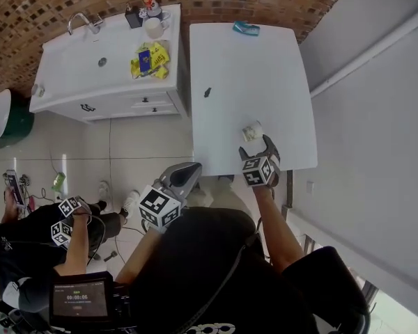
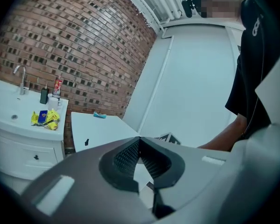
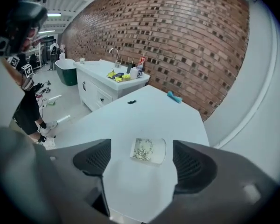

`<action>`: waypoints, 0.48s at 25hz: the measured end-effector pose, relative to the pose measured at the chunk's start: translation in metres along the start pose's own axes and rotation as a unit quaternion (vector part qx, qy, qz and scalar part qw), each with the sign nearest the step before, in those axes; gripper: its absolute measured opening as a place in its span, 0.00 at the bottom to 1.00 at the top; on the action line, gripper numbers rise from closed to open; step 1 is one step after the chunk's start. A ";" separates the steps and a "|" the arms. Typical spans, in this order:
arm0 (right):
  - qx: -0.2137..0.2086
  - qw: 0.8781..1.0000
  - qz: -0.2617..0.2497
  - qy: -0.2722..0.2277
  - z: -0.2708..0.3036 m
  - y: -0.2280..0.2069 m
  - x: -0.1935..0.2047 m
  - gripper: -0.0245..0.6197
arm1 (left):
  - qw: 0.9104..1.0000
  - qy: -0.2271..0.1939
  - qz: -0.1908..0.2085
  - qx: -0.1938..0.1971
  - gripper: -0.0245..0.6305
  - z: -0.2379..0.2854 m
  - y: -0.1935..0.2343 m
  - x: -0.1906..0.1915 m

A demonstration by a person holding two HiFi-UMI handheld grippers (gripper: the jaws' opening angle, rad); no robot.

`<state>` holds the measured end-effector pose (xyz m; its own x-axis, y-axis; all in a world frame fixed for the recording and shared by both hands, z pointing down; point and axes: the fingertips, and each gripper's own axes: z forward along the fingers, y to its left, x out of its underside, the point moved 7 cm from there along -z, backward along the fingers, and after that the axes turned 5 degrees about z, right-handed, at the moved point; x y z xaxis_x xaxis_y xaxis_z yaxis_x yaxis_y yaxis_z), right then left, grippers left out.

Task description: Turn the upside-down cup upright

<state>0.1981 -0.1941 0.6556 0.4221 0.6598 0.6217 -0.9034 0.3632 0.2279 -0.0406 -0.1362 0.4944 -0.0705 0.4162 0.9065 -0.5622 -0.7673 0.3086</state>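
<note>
the cup (image 1: pixel 252 131) sits on the white table (image 1: pixel 244 68), near its front edge, just right of the middle of the head view. whether it stands or lies on its side i cannot tell.

the right gripper (image 1: pixel 262 147) is just below the cup in that view. in the right gripper view its jaws stand wide apart, and the cup (image 3: pixel 149 150) shows in the gap, at the lower middle of the frame, touched by neither pad.

the left gripper (image 1: pixel 190 171) hangs off the table's front edge, left of the right one. its jaws meet at the tips, with nothing between them.

a small black thing (image 1: pixel 207 92) lies mid-table and a blue thing (image 1: pixel 246 28) at the far end.
</note>
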 end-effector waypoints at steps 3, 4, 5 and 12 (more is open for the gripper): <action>0.001 1.000 -0.001 0.020 0.032 -0.007 0.009 0.68 | 1.000 0.007 0.002 -0.009 0.06 0.013 -0.003 0.000; 0.000 1.000 -0.001 0.027 0.041 -0.008 0.011 0.68 | 1.000 0.009 0.003 -0.012 0.06 0.015 -0.003 -0.001; -0.001 0.999 0.000 0.034 0.048 -0.010 0.011 0.68 | 1.000 0.012 0.002 -0.015 0.06 0.017 -0.003 -0.002; -0.012 0.998 -0.002 0.059 0.077 -0.016 0.015 0.68 | 0.999 0.023 -0.005 -0.034 0.06 0.025 -0.001 -0.004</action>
<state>0.2132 -0.2408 0.7190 0.4333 0.7305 0.5278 -0.9000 0.3815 0.2109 -0.0195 -0.1497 0.4973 -0.1021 0.4469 0.8887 -0.6183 -0.7284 0.2952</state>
